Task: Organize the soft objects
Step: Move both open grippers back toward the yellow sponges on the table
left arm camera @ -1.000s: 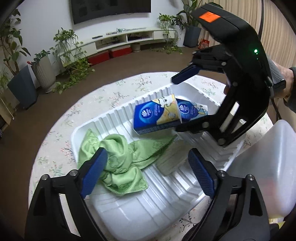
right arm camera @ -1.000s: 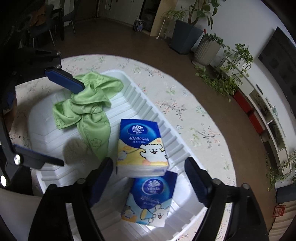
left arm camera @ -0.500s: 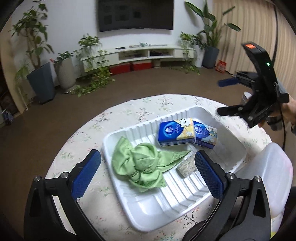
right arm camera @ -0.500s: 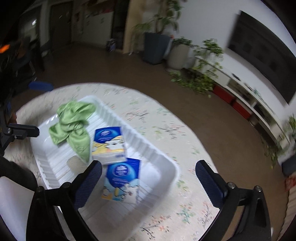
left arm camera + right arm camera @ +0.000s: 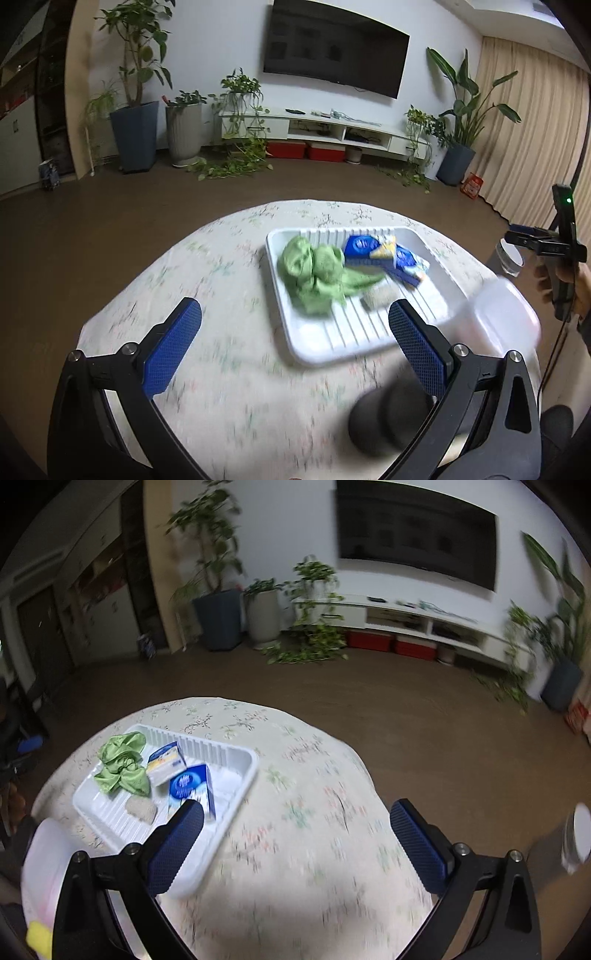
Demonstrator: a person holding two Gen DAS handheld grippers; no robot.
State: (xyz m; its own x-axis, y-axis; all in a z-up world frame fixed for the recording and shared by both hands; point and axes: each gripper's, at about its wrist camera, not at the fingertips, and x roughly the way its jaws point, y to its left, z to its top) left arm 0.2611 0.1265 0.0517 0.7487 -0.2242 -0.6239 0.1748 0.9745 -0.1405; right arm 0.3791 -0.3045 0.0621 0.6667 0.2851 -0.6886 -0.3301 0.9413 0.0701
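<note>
A white ribbed tray (image 5: 325, 349) (image 5: 236, 794) sits on the round floral table. In it lie a crumpled green cloth (image 5: 314, 275) (image 5: 120, 766), two blue tissue packs (image 5: 369, 249) (image 5: 192, 784) and a small grey sponge (image 5: 378, 297) (image 5: 140, 810). My left gripper (image 5: 295, 345) is open and empty, held high and back from the tray. My right gripper (image 5: 295, 843) is open and empty, above the table to the right of the tray. The right gripper also shows in the left wrist view (image 5: 546, 243) at the far right.
A translucent white container (image 5: 506, 323) (image 5: 48, 860) stands beside the tray's near corner. A dark round object (image 5: 388, 417) lies on the table near my left gripper. A yellow item (image 5: 38, 938) shows at the lower left. Plants, a TV bench and a small bin (image 5: 511, 256) stand around the room.
Both grippers have pulled up and away from the tray, open and empty. The two tissue packs, cloth and sponge stay in the tray.
</note>
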